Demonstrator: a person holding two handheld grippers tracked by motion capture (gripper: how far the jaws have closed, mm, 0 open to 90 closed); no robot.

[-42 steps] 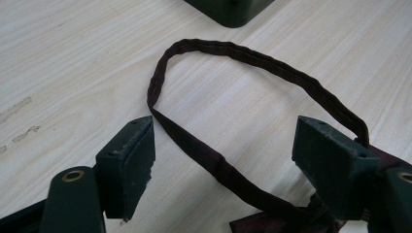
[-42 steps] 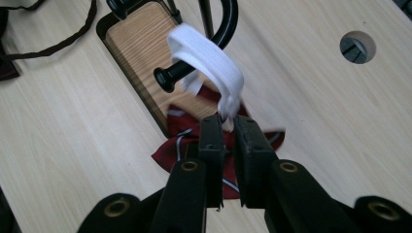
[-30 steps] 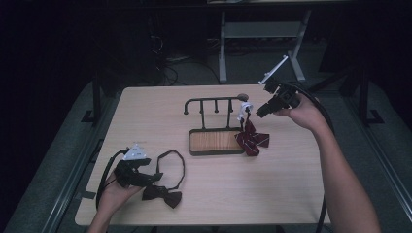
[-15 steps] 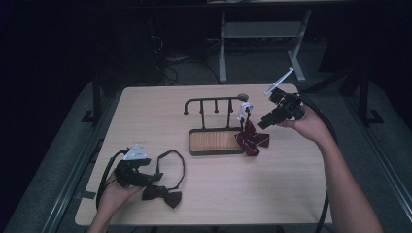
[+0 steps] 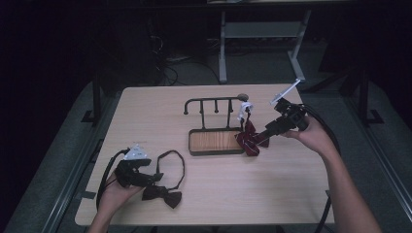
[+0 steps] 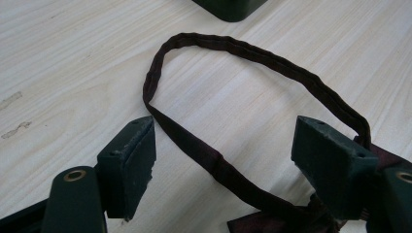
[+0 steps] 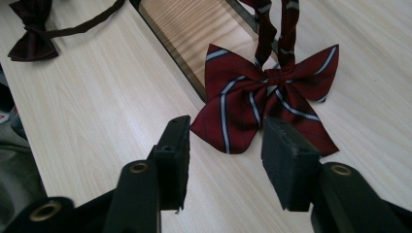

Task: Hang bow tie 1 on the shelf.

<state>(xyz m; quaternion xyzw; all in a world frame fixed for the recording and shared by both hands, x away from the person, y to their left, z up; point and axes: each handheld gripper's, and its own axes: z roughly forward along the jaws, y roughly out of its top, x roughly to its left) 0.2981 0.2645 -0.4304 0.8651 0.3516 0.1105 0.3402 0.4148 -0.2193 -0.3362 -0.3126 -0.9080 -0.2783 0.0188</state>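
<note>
Dark-red striped fabric bow tie (image 7: 266, 99) is hanging from the black metal rack (image 5: 214, 104), facing the empty, parted right gripper (image 7: 226, 145). Left gripper (image 6: 223, 150) is sitting wide open, empty, straddling the dark-brown bow tie's strap (image 6: 252, 51) on the pale wooden table (image 5: 291, 189).

No legible text, labels, brands, numbers or signs on any surface in the high or gripper views.

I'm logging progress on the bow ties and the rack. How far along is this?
Done: the striped red bow tie hangs by its strap from the rack. In hand: nothing; the right gripper is open beside it. Left: the dark bow tie lies on the table, its strap between the open left gripper jaws.
</note>
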